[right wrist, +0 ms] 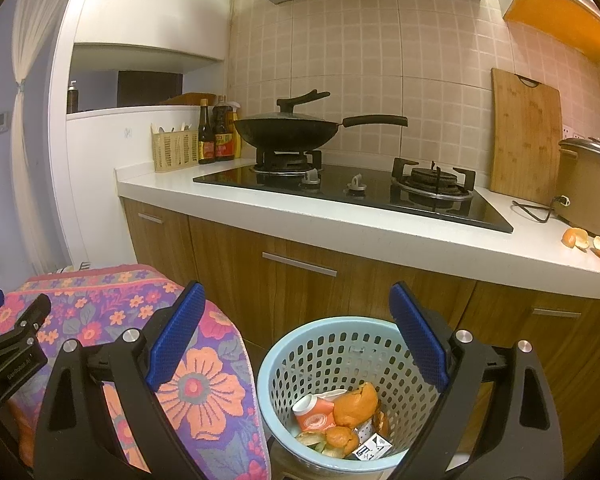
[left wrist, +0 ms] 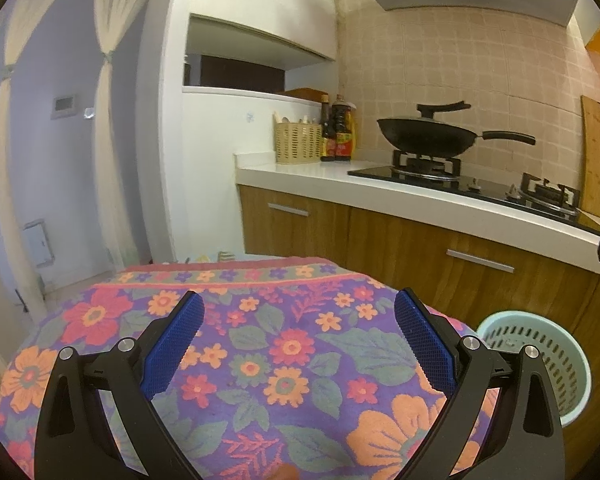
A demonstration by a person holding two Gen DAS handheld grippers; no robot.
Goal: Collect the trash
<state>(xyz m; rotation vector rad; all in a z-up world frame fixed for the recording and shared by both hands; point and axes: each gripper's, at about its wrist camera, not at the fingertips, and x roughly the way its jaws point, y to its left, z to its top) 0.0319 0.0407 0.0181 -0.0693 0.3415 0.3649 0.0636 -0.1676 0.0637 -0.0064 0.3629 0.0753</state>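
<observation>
Right hand-held gripper (right wrist: 296,340): spread wide, blue pads bare, nothing pinched, poised directly above the pale blue basket (right wrist: 284,360), probably so dropped scraps fall straight in. Inside the basket: orange peel (right wrist: 356,402), a crumpled orange-and-white carton (right wrist: 312,414), a small printed box (right wrist: 370,448). Left hand-held gripper (left wrist: 300,344): likewise spread and empty, hovering over a floral cloth (left wrist: 260,360) covering something just beside the basket, seemingly parked out of the way. Farther out, on the white worktop (right wrist: 380,236), more peel pieces (right wrist: 576,238) lying near the rice cooker (right wrist: 584,184), well apart from the basket; judged the trash left to collect. Beyond: hob, wok (right wrist: 288,130), cutting board against the tiles.
</observation>
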